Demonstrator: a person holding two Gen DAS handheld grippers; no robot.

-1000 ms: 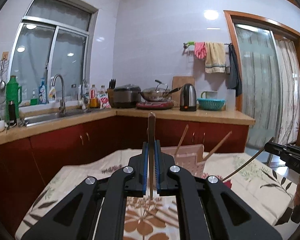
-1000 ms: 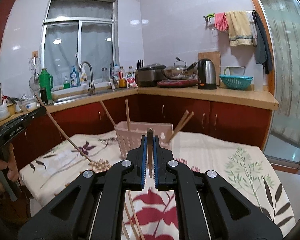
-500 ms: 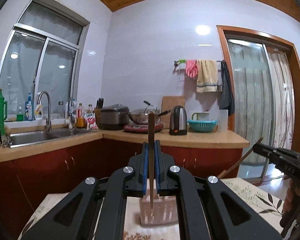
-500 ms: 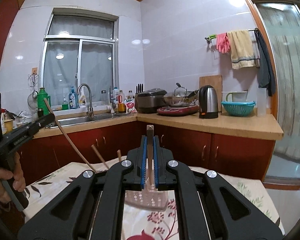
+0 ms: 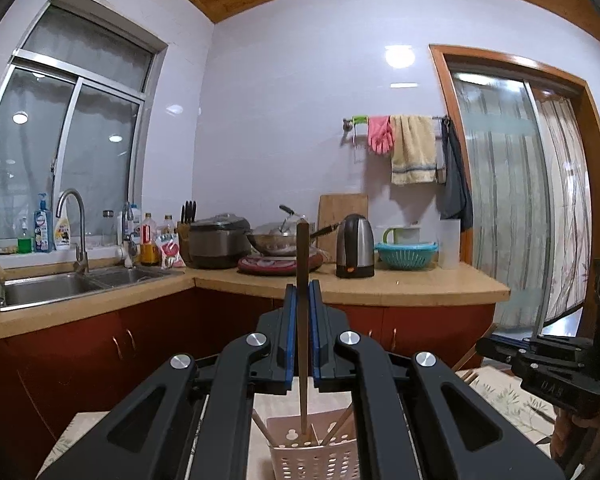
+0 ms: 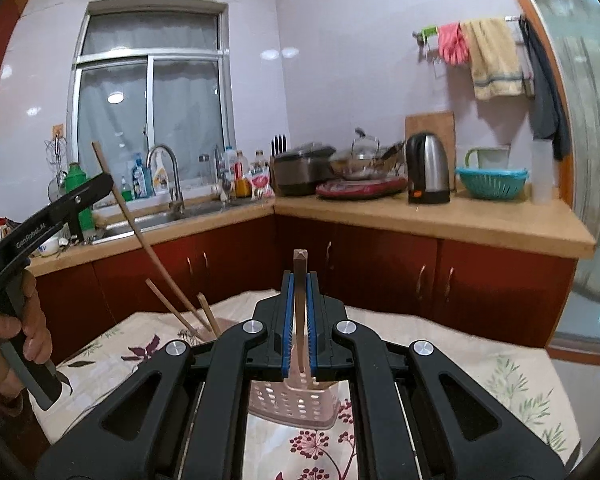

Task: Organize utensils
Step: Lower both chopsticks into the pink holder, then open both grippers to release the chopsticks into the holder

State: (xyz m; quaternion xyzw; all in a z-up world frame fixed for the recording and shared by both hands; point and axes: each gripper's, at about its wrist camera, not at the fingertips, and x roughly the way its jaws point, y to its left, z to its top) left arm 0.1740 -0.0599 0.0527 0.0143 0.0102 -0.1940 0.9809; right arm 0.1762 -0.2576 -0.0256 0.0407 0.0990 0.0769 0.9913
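Note:
My left gripper (image 5: pixel 302 292) is shut on a brown chopstick (image 5: pixel 302 280) that stands upright, its lower end inside the pink perforated utensil basket (image 5: pixel 316 458) among other chopsticks. My right gripper (image 6: pixel 300 284) is shut on another chopstick (image 6: pixel 300 276), held upright over the same basket (image 6: pixel 292 400). In the right wrist view the left gripper (image 6: pixel 100 184) shows at the left, its chopstick (image 6: pixel 140 236) slanting down into the basket. In the left wrist view the right gripper (image 5: pixel 496 350) shows at the right.
The basket stands on a table with a floral cloth (image 6: pixel 480 380). Behind are red cabinets and a wooden counter (image 5: pixel 400 284) with sink, rice cooker, wok, kettle (image 5: pixel 354 246) and a teal colander. A glass door (image 5: pixel 512 216) is at the right.
Both grippers have risen and moved over the basket, each with its chopstick held upright. The left chopstick's lower end now sits inside the basket.

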